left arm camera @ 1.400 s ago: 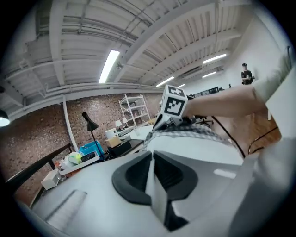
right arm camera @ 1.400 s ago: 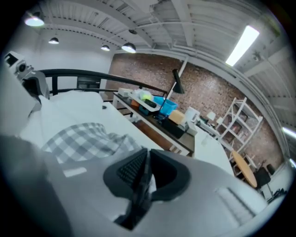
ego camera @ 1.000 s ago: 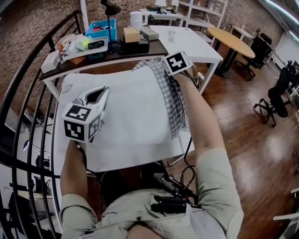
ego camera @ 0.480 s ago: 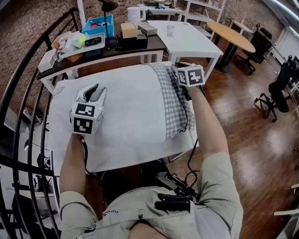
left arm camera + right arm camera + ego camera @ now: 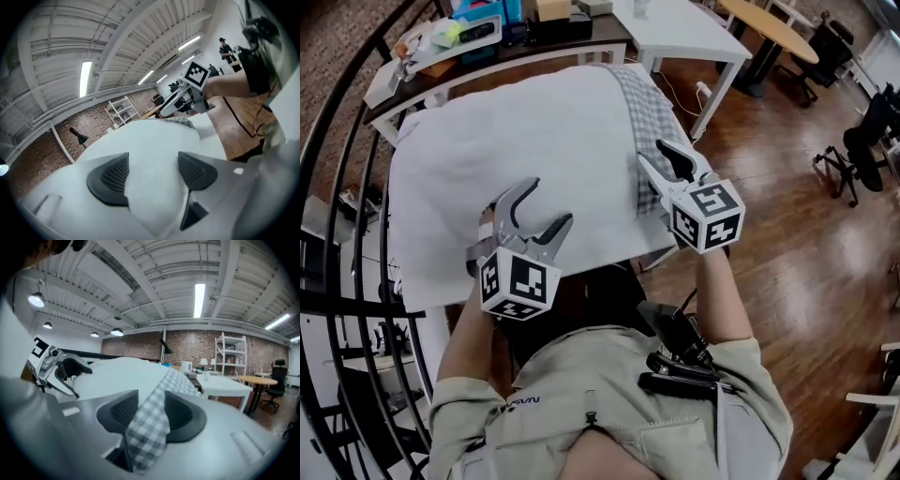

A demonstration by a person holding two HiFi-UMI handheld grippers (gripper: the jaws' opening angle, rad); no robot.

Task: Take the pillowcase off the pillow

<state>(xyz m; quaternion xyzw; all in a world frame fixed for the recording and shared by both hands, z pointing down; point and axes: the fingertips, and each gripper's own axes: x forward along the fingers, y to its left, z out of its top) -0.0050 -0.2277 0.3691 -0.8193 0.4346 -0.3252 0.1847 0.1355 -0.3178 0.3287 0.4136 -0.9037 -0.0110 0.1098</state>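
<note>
As L tool [image 5: 551, 201] & R tool [image 5: 652, 152] have just been opening wide, w/ white pillow [image 5: 516, 131] & checked cloth [image 5: 649, 117] loose between jaws, stripping looks hardly begun.

On the right tool [image 5: 151, 404] the jaws have just been opening and stand apart, a corner of the checked pillowcase [image 5: 146, 432] draped loose between them; beyond swells the white pillow [image 5: 117, 373], with the left tool [image 5: 84, 384] gaping at its left.

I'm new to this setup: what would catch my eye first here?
A big white pillow fills the middle, its grey checked pillowcase bunched along its right edge. At the near edge both grippers have just been opening: the left gripper straddles white fabric, and the right gripper has a checked corner between its fingers.
</note>
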